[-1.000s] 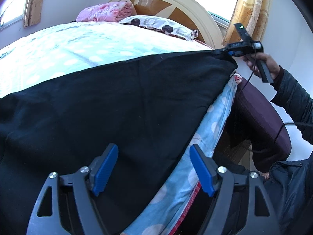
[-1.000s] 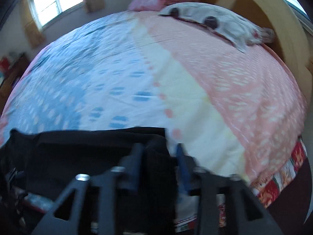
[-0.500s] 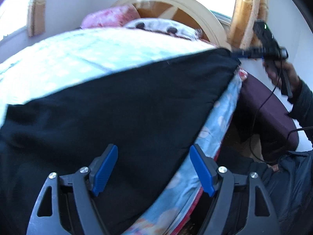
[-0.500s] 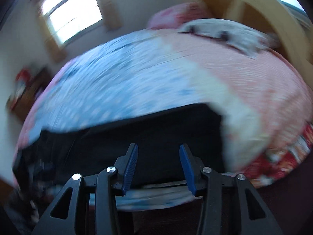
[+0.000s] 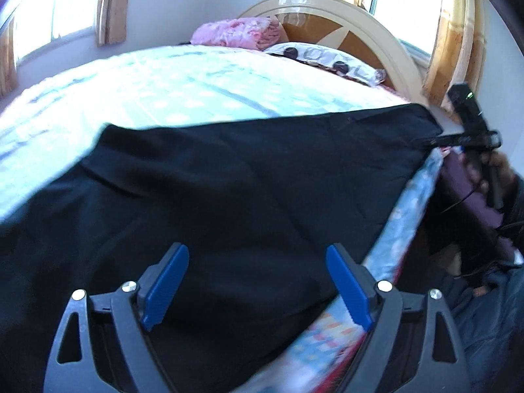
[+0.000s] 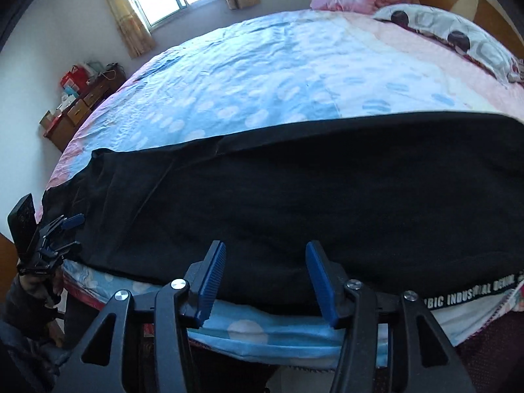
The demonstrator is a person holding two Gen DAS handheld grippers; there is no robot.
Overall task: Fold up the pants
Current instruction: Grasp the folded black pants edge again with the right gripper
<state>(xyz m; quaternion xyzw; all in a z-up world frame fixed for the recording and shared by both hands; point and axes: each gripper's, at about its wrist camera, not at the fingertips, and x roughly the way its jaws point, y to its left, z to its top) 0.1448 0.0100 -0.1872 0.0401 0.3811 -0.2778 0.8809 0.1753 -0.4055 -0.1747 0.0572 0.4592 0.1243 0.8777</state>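
The black pants (image 6: 294,203) lie spread along the near edge of the bed (image 6: 262,75), just ahead of both tongs. The left tongs (image 5: 258,281) gape wide over the cloth, holding nothing. The right tongs (image 6: 265,281) stand partly open and empty at the hem.

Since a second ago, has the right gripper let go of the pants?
Yes. The right gripper was shut on the black pants; now it is open and backed off past the bed edge, with the pants lying flat.
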